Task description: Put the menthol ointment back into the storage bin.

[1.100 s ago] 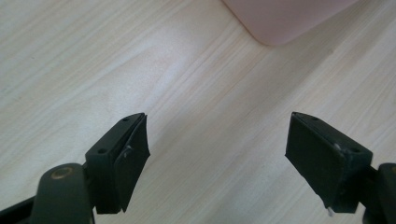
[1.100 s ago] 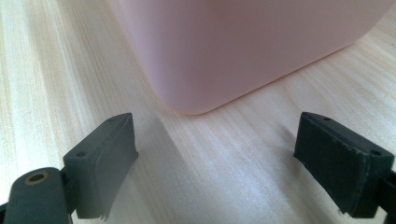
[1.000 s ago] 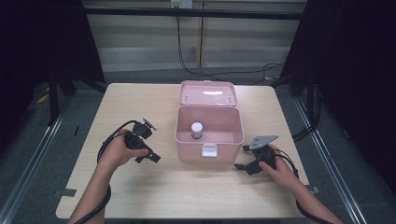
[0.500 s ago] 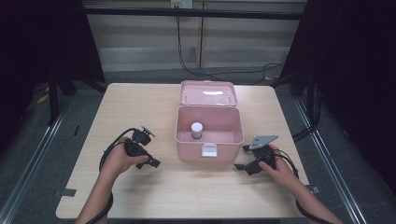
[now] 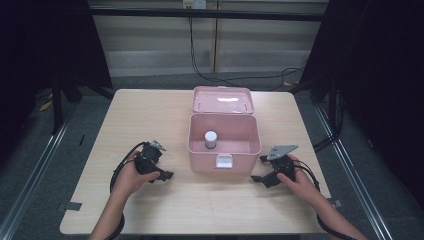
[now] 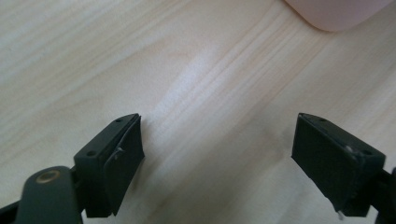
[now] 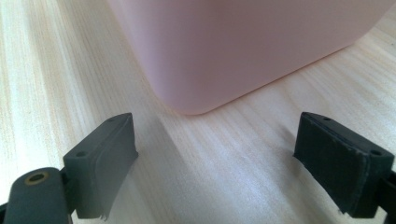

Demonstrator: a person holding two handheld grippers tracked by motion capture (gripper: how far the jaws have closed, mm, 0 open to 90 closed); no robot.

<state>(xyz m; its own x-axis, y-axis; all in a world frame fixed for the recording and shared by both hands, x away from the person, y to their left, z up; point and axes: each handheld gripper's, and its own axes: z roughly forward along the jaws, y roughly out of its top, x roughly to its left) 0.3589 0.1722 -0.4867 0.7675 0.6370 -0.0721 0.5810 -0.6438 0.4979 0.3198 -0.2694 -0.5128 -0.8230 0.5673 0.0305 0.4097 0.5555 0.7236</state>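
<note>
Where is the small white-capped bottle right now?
In the high view, the white-capped bottle stands upright inside the open pink box at the table's middle, toward the box's left half, between the two grippers.

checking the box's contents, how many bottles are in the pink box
1: a small white-capped bottle stands upright inside the open pink box, toward its left side. The front wall may hide low items.
</note>
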